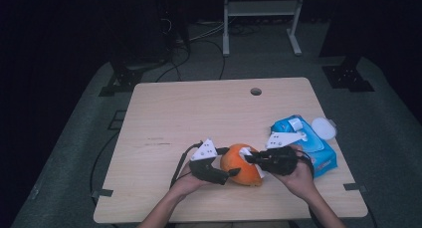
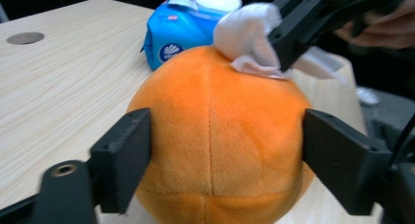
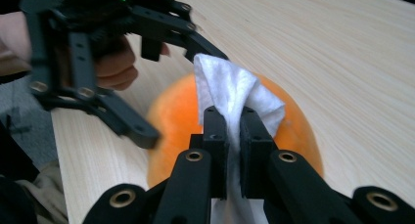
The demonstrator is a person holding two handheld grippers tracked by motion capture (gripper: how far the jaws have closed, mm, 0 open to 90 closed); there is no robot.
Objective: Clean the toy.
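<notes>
An orange plush ball (image 1: 238, 167) lies near the table's front edge, between the person's two hands. My left gripper (image 2: 227, 117) straddles it from the left, and its two black jaws bear on the ball's opposite sides (image 2: 215, 136). My right gripper (image 3: 234, 112) comes in from the right, shut on a crumpled white wipe (image 3: 220, 82). The wipe (image 2: 247, 31) rests on the ball's top (image 3: 171, 111). In the high view the left gripper (image 1: 233, 172) and right gripper (image 1: 247, 157) meet over the ball.
A blue pack of wet wipes (image 1: 306, 141) lies just right of the ball, its white lid (image 1: 323, 127) flipped open at the far end. The wooden table (image 1: 199, 113) has a round hole (image 1: 256, 91) near its far edge. A metal stand (image 1: 261, 9) is behind the table.
</notes>
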